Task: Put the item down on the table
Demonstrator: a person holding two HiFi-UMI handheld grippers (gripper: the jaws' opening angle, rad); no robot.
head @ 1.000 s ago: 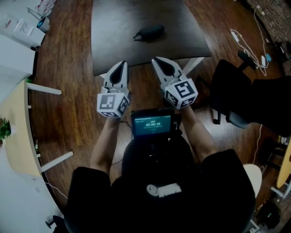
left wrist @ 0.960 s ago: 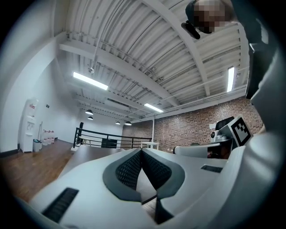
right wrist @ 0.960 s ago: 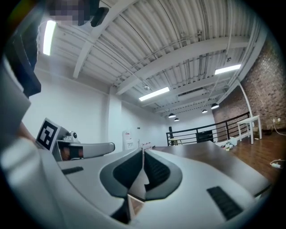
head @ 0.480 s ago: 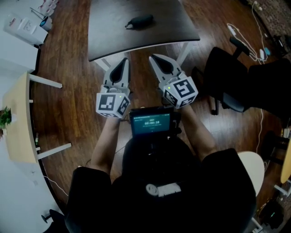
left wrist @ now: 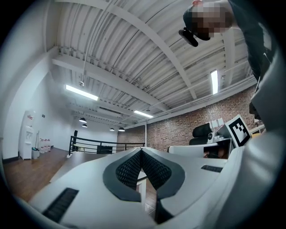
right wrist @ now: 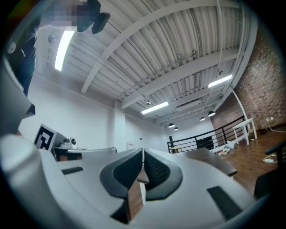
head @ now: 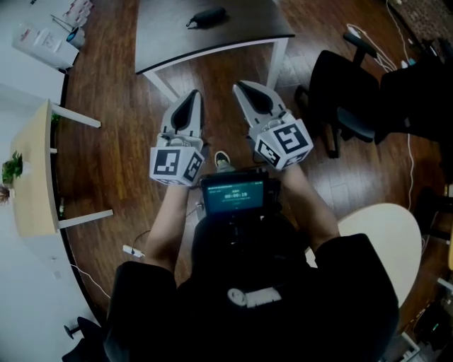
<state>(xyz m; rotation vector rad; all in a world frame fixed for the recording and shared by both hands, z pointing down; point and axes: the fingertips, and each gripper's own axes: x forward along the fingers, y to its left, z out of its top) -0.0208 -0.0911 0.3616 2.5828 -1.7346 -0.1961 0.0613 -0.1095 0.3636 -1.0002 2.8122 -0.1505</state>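
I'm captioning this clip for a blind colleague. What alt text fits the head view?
Seen from above, a person holds the left gripper and right gripper, both shut and empty, over a wooden floor. Ahead stands a dark table with a small dark item lying on it.

head view dim and underexposed, both gripper views bright, lit by ceiling strip lights (left wrist: 82, 92), heavy fisheye bending at edges, black corners, near foreground soft
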